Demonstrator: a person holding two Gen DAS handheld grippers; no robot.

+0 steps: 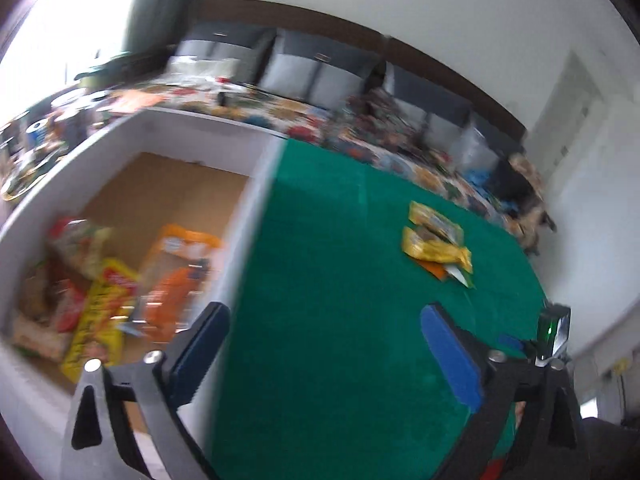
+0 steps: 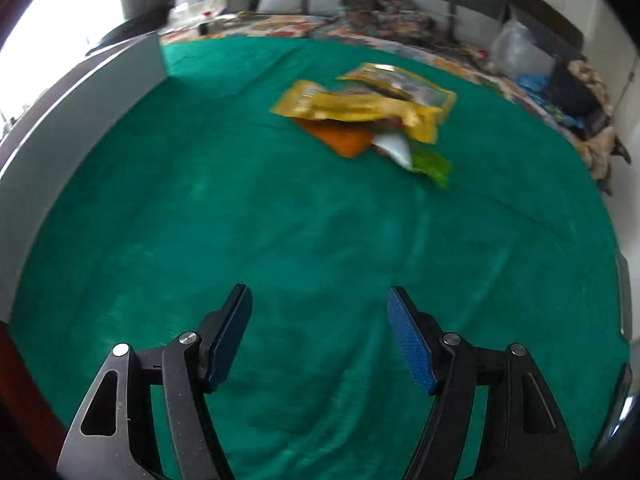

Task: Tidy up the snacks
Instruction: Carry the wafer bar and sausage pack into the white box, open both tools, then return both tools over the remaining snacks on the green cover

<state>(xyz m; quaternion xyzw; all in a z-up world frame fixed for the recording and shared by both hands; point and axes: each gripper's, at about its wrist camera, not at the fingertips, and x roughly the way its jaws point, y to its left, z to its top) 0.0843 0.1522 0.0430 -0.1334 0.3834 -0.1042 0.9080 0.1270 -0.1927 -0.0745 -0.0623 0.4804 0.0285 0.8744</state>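
Note:
A white box (image 1: 248, 216) with a cardboard floor stands on the left of a green cloth (image 1: 340, 280). Several snack packets lie in it, among them an orange one (image 1: 176, 280) and a yellow one (image 1: 100, 320). A small pile of yellow snack packets (image 1: 436, 240) lies on the cloth at the right; in the right wrist view the pile (image 2: 360, 108) sits over an orange packet (image 2: 344, 140) and a white and green one (image 2: 416, 156). My left gripper (image 1: 324, 320) is open and empty beside the box wall. My right gripper (image 2: 320, 300) is open and empty, short of the pile.
The box's white wall (image 2: 80, 120) runs along the left of the right wrist view. A patterned, cluttered surface (image 1: 360, 128) and grey cushions (image 1: 312, 68) lie beyond the cloth. A small device with a green light (image 1: 554, 330) shows at the right.

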